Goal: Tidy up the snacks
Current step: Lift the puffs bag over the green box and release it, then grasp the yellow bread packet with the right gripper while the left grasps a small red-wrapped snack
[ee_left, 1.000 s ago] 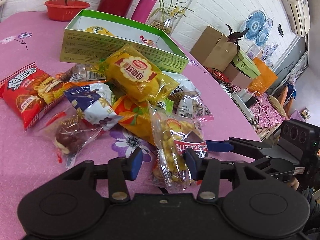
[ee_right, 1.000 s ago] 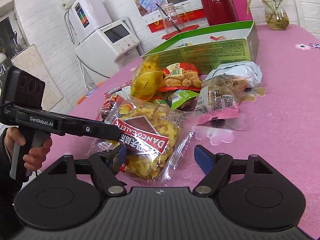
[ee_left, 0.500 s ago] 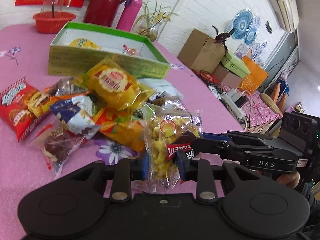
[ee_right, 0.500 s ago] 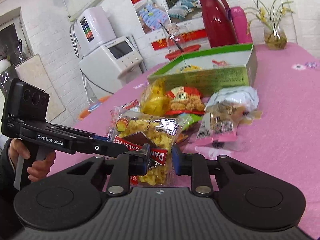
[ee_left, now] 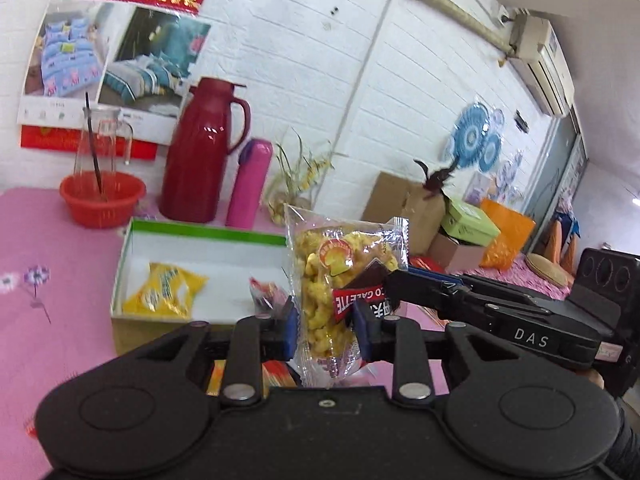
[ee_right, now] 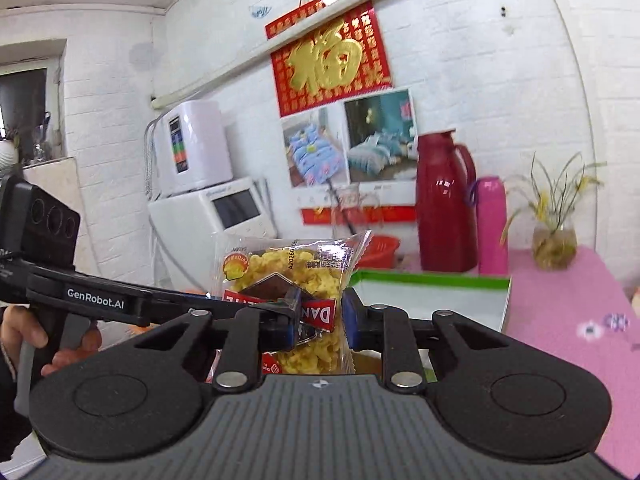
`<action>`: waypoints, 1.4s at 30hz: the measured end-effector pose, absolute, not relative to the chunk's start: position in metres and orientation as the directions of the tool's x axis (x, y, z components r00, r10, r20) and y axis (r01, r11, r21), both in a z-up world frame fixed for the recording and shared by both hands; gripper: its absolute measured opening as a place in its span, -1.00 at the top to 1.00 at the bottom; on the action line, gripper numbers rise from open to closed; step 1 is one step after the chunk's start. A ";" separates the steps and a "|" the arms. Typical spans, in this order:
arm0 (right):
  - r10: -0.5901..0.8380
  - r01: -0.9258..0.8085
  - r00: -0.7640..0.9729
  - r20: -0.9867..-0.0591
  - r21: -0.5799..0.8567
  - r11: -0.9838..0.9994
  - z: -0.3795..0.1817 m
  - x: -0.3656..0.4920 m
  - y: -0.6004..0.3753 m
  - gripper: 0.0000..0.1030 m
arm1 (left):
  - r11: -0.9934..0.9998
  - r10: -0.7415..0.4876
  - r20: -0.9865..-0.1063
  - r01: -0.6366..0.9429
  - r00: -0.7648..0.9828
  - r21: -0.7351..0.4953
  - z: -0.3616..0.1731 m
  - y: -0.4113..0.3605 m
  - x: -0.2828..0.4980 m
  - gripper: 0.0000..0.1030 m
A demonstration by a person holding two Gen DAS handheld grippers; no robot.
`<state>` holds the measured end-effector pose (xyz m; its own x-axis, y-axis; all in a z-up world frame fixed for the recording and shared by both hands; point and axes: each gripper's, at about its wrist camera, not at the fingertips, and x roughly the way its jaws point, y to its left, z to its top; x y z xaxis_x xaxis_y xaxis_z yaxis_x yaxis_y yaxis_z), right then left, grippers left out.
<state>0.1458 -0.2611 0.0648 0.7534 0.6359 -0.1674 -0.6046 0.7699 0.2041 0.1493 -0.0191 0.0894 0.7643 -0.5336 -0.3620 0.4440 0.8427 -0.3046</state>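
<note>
Both claws pinch 1 clear bag of yellow puffs (ee_left: pixel 326 280): left claw (ee_left: pixel 325 330) low, right claw (ee_right: pixel 320 318) mid-bag, above the green box (ee_left: pixel 200 236). Light, crinkly, crushable; grip the edges, gently.

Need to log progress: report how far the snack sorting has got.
Done: a yellow packet and a red one lie in the green box. In hand: left gripper and right gripper both clamp the clear bag. Left: boxing it; more wrappers show below.
</note>
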 end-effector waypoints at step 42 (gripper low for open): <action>0.528 -0.504 0.807 -0.265 0.155 0.849 0.028 0.156 -0.249 -1.00 | 0.928 -0.345 -0.486 0.214 0.803 -0.305 0.045 0.009 0.178 -1.00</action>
<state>0.1560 -0.2485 0.0279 0.8071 0.5275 -0.2651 -0.5044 0.8495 0.1547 0.1783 0.0092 0.0449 0.8027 -0.3450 -0.4864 0.2139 0.9279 -0.3053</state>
